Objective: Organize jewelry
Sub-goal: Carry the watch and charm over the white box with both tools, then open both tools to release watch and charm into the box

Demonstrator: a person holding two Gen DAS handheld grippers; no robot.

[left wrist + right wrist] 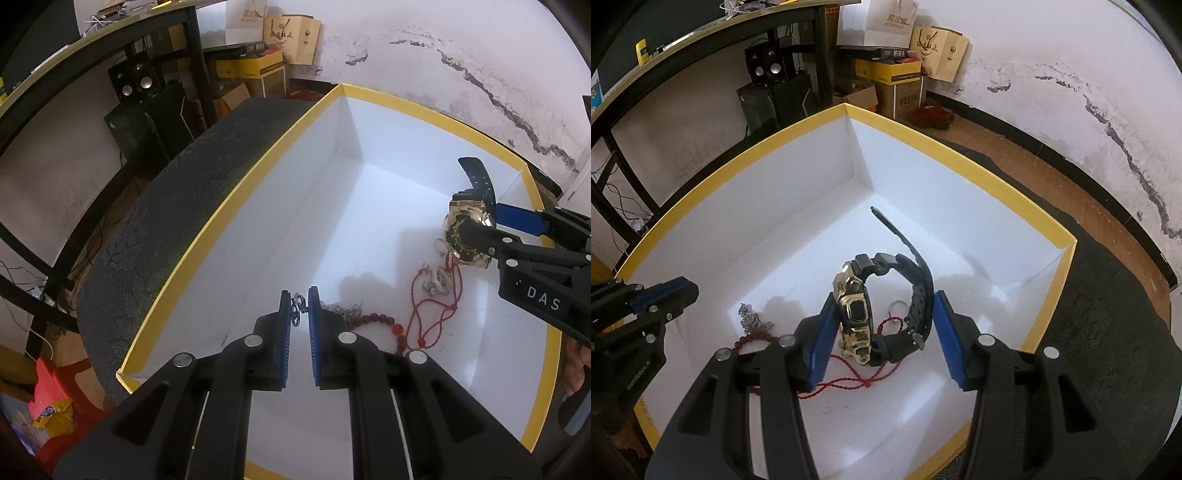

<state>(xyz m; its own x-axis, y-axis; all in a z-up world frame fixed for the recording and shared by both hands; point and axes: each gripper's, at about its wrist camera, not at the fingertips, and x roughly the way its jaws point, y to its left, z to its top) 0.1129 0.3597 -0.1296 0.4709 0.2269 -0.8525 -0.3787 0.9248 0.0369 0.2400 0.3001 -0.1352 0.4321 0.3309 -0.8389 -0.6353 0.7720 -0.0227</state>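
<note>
A white box with a yellow rim point(236, 199) point(960, 155) holds the jewelry. My left gripper point(299, 299) is nearly shut on a small dark metal chain piece point(296, 310), held above the box floor. My right gripper point(886, 314) point(476, 225) has its jaws around a gold-faced watch with a black strap point(857, 314) point(467, 236), low in the box; the left pad touches the gold case, the right pad is beside the strap. On the box floor lie a red cord necklace point(432, 314) point(849, 380), a dark red bead bracelet point(376, 319) point(753, 338) and a silver chain point(751, 319).
The box sits on a dark grey patterned cloth point(159, 221) point(1108, 332). Beyond it are black speakers point(135, 79), cardboard boxes point(897, 81), paper bags point(938, 51), a black desk frame point(199, 66) and a stained white wall point(1071, 92).
</note>
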